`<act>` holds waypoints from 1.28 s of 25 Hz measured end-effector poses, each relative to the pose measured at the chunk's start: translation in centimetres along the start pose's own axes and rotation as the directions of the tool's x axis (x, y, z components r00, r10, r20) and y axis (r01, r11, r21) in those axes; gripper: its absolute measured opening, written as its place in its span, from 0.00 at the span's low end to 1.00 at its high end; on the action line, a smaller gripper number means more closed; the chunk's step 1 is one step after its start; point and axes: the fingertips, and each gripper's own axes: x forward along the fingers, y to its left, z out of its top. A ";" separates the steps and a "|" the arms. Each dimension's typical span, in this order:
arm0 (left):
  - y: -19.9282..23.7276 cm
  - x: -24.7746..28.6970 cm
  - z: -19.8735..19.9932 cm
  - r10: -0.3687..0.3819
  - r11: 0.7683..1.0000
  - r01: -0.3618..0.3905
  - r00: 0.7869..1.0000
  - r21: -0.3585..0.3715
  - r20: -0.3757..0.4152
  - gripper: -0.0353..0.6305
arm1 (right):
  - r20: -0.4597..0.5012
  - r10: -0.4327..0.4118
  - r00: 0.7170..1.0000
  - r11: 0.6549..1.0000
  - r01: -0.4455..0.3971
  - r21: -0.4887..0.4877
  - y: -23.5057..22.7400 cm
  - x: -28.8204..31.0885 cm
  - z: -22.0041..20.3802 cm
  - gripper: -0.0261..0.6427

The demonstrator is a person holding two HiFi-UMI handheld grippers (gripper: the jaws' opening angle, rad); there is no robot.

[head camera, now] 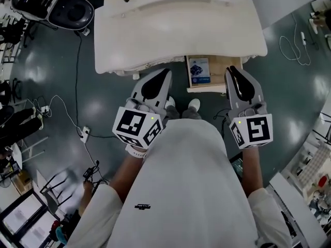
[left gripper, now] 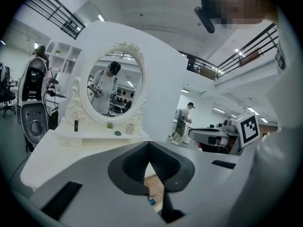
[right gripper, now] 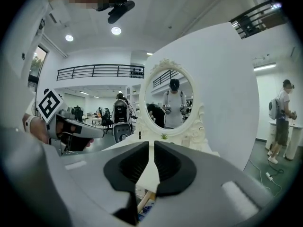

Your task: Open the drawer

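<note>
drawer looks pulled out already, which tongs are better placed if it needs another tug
Right, probably. In the head view the right tongs sit just beside the open drawer, at its right edge, while the left tongs hang further off its left side. Neither touches it, and both are empty.

Drawer [head camera: 220, 66] of light wood, pulled open, sticking out level from under the front edge of the white surface [head camera: 176, 30], toward 6 o'clock. Shallow, open on top, with a blue-and-white card [head camera: 199, 70] lying flat in its 9 o'clock half.
</note>
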 end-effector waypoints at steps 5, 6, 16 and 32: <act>0.9 -0.6 1.6 0.017 1.000 -0.017 0.999 0.008 0.038 0.07 | 0.044 -0.005 0.999 1.000 0.005 0.015 0.2 0.2 1.8 0.08; 0.9 -0.7 1.9 0.017 1.000 -0.018 0.999 0.010 0.046 0.07 | 0.051 -0.005 0.999 1.000 0.004 0.018 0.2 0.3 2.1 0.07; 1.1 -1.1 4.3 -0.005 0.999 0.002 0.996 0.035 0.086 0.07 | 0.112 -0.019 0.994 1.000 0.017 0.024 0.2 1.0 4.2 0.06; 0.5 0.0 4.7 -0.044 0.998 0.041 0.995 0.045 0.085 0.07 | 0.114 -0.044 0.993 0.997 0.036 0.066 -0.6 0.1 3.9 0.06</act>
